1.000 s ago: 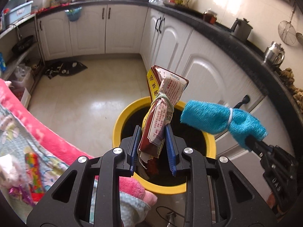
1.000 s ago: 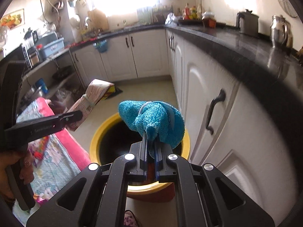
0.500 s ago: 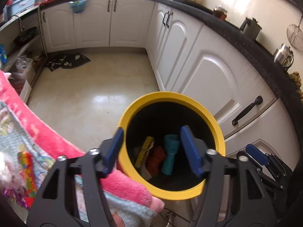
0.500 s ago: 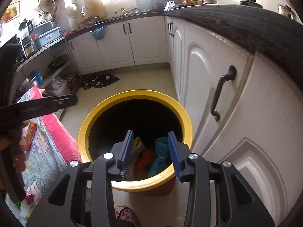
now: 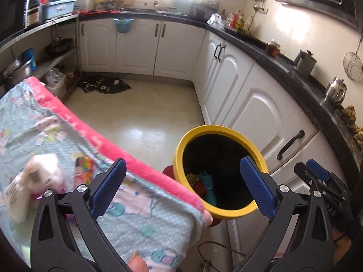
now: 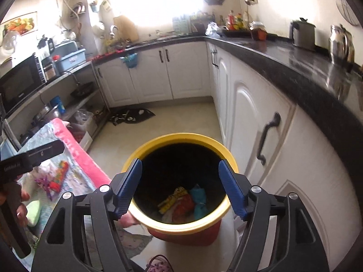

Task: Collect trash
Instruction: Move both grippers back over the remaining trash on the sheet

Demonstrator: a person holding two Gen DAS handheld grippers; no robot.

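One yellow-rimmed trash bin (image 6: 181,229) with a red body, standing on the kitchen floor just beside the white cabinets (image 6: 247,122) and next to the pink-edged blanket (image 5: 140,165). Inside, at the bottom, three pieces of trash lying together: one yellow-and-red printed packet (image 6: 172,198), one crumpled orange-red piece (image 6: 185,207) in the middle, one teal cloth bundle (image 6: 199,200) on the right, all touching. Seen in the left wrist view too, low in the bin's dark interior, the teal bundle (image 5: 207,183) beside the red and yellow scraps. Two grippers, both with nothing between the blue pads: left gripper (image 5: 181,188) spread very wide and opening further, one pad over the blanket, the other over the bin's rim (image 5: 197,133); right gripper (image 6: 180,189) hovering directly above the bin's mouth, jaws parting, released. Still on the blanket, more items: one striped multicoloured wrapper (image 6: 59,174), one purple-pink foil scrap (image 6: 44,180), one pale green piece (image 6: 34,210), and one blurred white crumpled wad (image 5: 34,179) in the left view. On the dark countertop (image 6: 301,68), two metal kettles or pots, one jar, assorted bottles. One dark mat (image 5: 104,85) on the floor at the far cabinets.
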